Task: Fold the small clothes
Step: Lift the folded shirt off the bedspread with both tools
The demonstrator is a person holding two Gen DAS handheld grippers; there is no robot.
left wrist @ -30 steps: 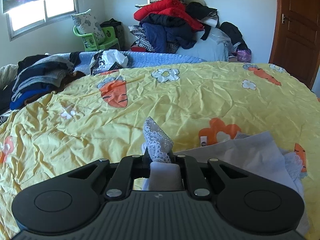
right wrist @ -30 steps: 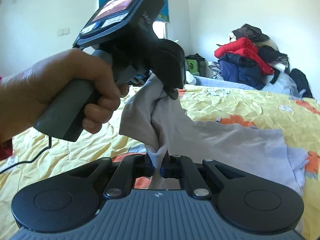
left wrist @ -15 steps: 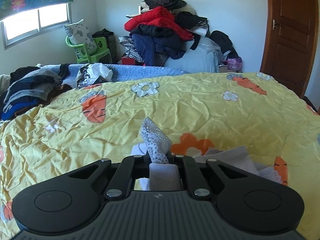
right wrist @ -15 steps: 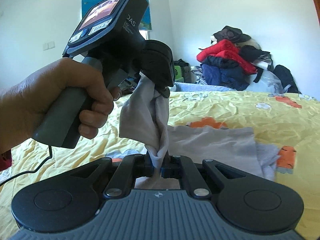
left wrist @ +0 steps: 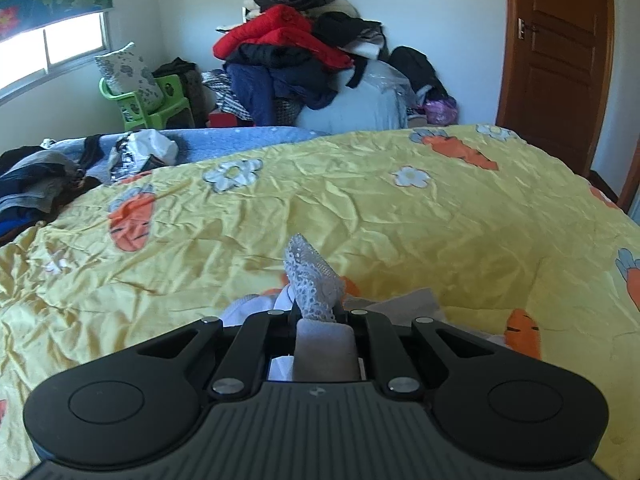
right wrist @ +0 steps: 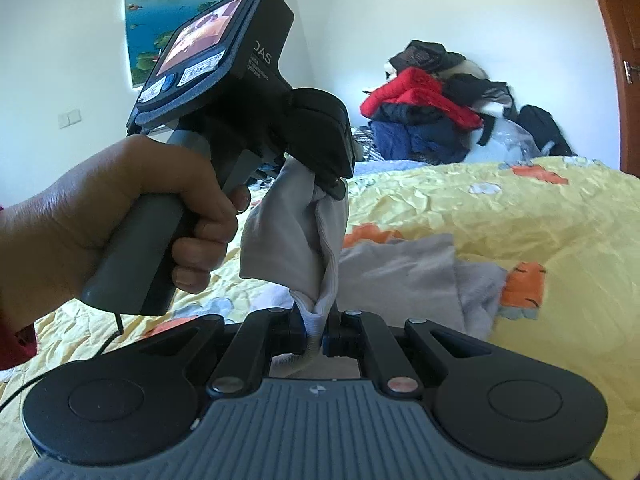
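Observation:
A small pale grey garment with a white lace trim lies partly on the yellow carrot-print bedspread. My left gripper is shut on its lace-edged part; in the right wrist view it holds that part up above the bed. My right gripper is shut on another edge of the same garment, close below the left one. The cloth hangs bunched between the two grippers. The rest trails on the bed to the right.
A heap of clothes is stacked beyond the bed's far edge, beside a green plastic chair. Folded dark clothes lie at the bed's left. A brown door stands at the right.
Both grippers have lifted, still shut on the garment. More of the cloth has gathered toward the grippers and less lies spread on the bed.

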